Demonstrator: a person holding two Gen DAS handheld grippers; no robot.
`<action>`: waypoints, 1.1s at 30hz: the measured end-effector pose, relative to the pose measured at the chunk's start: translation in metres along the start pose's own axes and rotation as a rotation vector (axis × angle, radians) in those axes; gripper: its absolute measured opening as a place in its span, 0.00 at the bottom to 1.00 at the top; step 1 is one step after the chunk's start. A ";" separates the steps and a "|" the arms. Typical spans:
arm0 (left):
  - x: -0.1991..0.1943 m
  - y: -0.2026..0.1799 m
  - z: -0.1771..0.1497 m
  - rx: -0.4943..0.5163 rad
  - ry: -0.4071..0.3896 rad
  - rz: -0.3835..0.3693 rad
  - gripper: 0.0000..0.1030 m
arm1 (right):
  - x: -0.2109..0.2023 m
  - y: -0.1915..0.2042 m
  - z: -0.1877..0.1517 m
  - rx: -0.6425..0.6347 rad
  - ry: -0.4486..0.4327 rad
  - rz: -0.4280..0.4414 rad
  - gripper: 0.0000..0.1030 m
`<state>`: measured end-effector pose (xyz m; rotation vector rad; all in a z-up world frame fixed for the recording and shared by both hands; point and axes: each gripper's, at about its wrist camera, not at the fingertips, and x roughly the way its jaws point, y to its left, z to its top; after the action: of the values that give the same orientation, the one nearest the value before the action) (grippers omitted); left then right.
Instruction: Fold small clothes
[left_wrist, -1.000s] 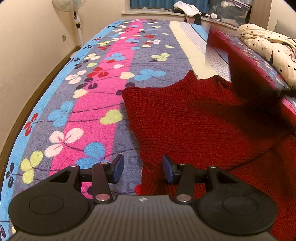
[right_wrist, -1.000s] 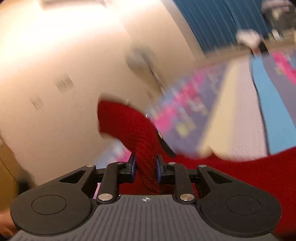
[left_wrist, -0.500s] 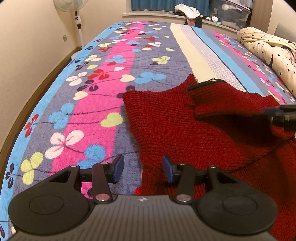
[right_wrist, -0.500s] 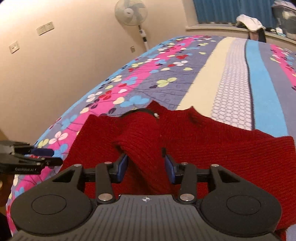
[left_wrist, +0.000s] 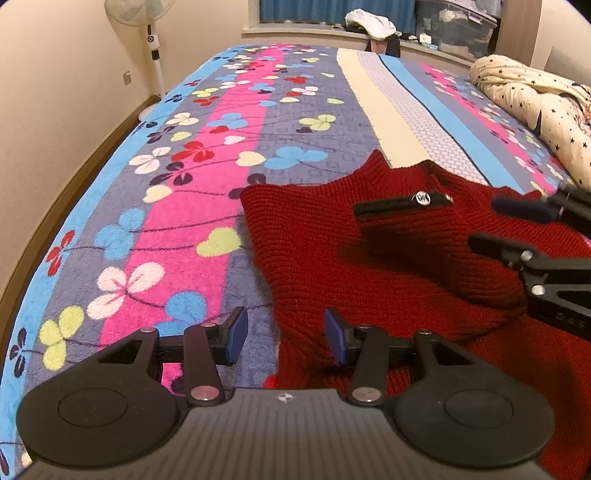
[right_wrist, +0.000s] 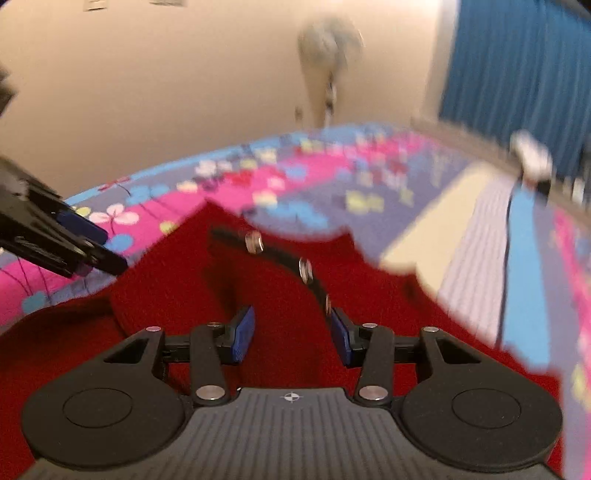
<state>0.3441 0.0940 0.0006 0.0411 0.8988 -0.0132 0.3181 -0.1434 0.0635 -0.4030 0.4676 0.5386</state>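
- The red sweater (left_wrist: 369, 266) lies spread on the bed (left_wrist: 221, 155) near its front edge, one flap with a black snap strip (left_wrist: 402, 205) folded inward.
- Left tool (left_wrist: 282, 339) hangs half-wide and empty over the sweater's left edge.
- Right tool (right_wrist: 291, 334) has just opened, gripping nothing.
- Next, pinch a clean edge, lift low, and lay it flat without wrinkles.

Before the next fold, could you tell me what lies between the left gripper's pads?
In the left wrist view, the left gripper straddles the red sweater's edge, untouched, over the floral blanket.
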 end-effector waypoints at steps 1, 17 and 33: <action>0.000 0.000 0.000 0.003 0.001 0.001 0.49 | -0.004 0.006 0.002 -0.016 -0.039 0.011 0.46; 0.003 -0.001 -0.001 0.008 0.002 0.006 0.49 | 0.042 0.022 -0.022 -0.114 0.154 -0.047 0.48; 0.002 0.000 -0.001 0.007 0.001 0.004 0.49 | -0.012 -0.068 0.005 0.439 -0.078 0.265 0.23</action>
<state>0.3447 0.0939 -0.0009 0.0498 0.9001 -0.0131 0.3497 -0.1990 0.0902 0.1028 0.5516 0.6851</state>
